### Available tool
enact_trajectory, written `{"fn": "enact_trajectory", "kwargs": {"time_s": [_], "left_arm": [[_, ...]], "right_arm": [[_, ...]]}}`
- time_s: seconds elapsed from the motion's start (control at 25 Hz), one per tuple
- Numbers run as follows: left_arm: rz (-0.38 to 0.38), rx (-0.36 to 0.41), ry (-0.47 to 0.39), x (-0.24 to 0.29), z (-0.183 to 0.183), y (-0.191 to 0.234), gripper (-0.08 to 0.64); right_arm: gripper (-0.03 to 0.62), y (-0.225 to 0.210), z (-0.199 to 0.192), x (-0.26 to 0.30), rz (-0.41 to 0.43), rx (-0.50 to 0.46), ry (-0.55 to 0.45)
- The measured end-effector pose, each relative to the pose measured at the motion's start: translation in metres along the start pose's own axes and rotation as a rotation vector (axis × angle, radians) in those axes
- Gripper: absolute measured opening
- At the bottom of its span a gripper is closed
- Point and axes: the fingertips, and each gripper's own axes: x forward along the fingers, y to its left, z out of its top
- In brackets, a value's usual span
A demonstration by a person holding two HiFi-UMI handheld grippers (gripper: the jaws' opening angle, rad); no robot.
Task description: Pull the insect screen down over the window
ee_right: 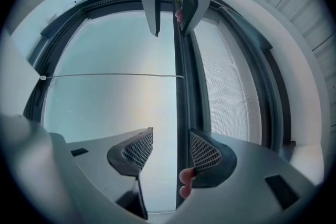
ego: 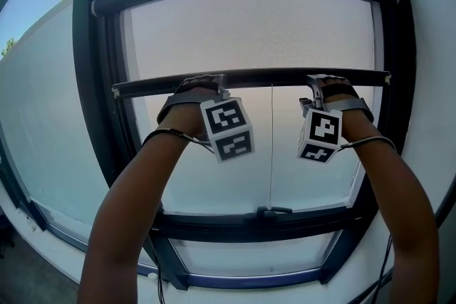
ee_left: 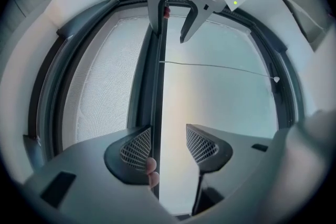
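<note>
The insect screen (ego: 249, 32) hangs partway down the window, and its dark bottom bar (ego: 249, 77) lies level across the middle. My left gripper (ego: 204, 86) and right gripper (ego: 320, 86) both reach up onto that bar, left and right of its middle. In the left gripper view the bar (ee_left: 157, 86) runs between the jaws of the left gripper (ee_left: 172, 145), close against the left pad (ee_left: 137, 147), and the other pad stands well off. In the right gripper view the bar (ee_right: 181, 86) lies against the right pad (ee_right: 203, 153) of the right gripper (ee_right: 170, 149). Both grippers are open. Fingertips show behind the bar.
A thin pull cord (ego: 271, 146) hangs from the bar's middle down to the lower window rail (ego: 214, 223), where a small handle (ego: 274, 211) sits. Dark frame uprights (ego: 92, 82) stand on both sides. A pale outside wall (ego: 43, 124) lies beyond the glass.
</note>
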Motion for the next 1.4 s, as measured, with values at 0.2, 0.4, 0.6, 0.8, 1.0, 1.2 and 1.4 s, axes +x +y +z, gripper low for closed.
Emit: {"fn": "enact_trajectory", "kwargs": {"time_s": [0.2, 0.4, 0.6, 0.8, 1.0, 1.2, 1.4], "left_arm": [[-0.045, 0.011, -0.01, -0.001, -0.002, -0.028, 0.212], [-0.072, 0.008, -0.007, -0.002, -0.002, -0.051, 0.212], [-0.101, 0.009, -0.003, -0.003, -0.003, -0.064, 0.212], [-0.196, 0.017, 0.017, -0.009, -0.002, -0.088, 0.212], [-0.271, 0.003, 0.006, -0.018, 0.004, -0.116, 0.21], [-0.336, 0.004, 0.01, -0.017, -0.005, -0.122, 0.21], [-0.31, 0.012, 0.023, -0.011, -0.006, -0.127, 0.21]], "right_arm": [[0.201, 0.027, 0.003, -0.007, 0.038, -0.007, -0.004], [0.202, 0.049, 0.003, -0.011, 0.062, -0.001, 0.007], [0.202, 0.061, 0.005, -0.014, 0.093, 0.009, 0.013], [0.201, 0.08, 0.004, -0.023, 0.16, 0.015, 0.021], [0.201, 0.106, -0.001, -0.037, 0.229, 0.016, 0.018], [0.201, 0.111, 0.007, -0.037, 0.295, -0.001, 0.032], [0.201, 0.118, 0.007, -0.033, 0.285, 0.005, 0.025]]}}
